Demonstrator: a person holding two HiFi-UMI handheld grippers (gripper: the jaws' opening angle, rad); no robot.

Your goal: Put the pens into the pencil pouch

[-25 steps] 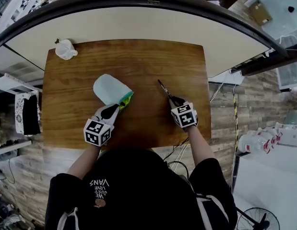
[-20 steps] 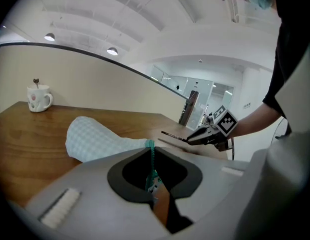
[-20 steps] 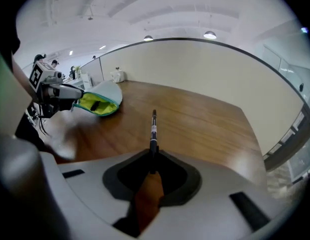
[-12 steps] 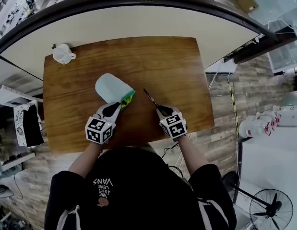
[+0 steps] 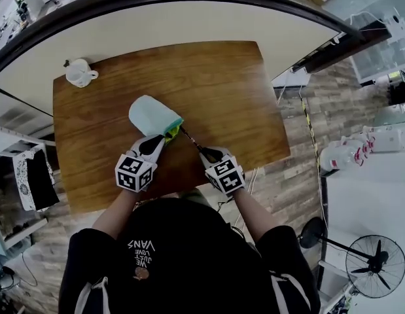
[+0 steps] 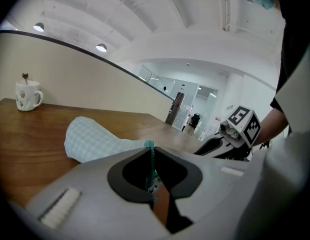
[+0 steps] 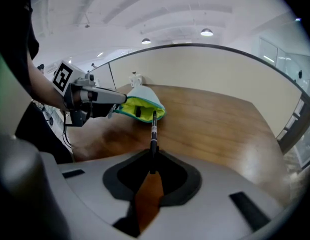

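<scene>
Left gripper [image 5: 159, 144]: my jaws are nearly closed — pinching the pencil pouch [image 5: 148, 114] at its zipper edge.
Right gripper [image 5: 205, 154]: my jaws clamp the pen [image 5: 190, 140] — tip at the pouch mouth.
Pencil pouch: rests on the table [image 5: 222, 84].

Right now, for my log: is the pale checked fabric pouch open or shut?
Open: the pouch shows its yellow lining facing the black pen.

The pouch [image 5: 152, 114] lies on the table [image 5: 222, 90], toward its near edge. A mug [image 5: 79, 73] stands at the far left corner, well apart. The left gripper [image 5: 161, 140] holds the pouch's near end. Just right of it, the right gripper [image 5: 206, 153] holds a pen [image 5: 191, 140] that reaches the pouch's mouth.
</scene>
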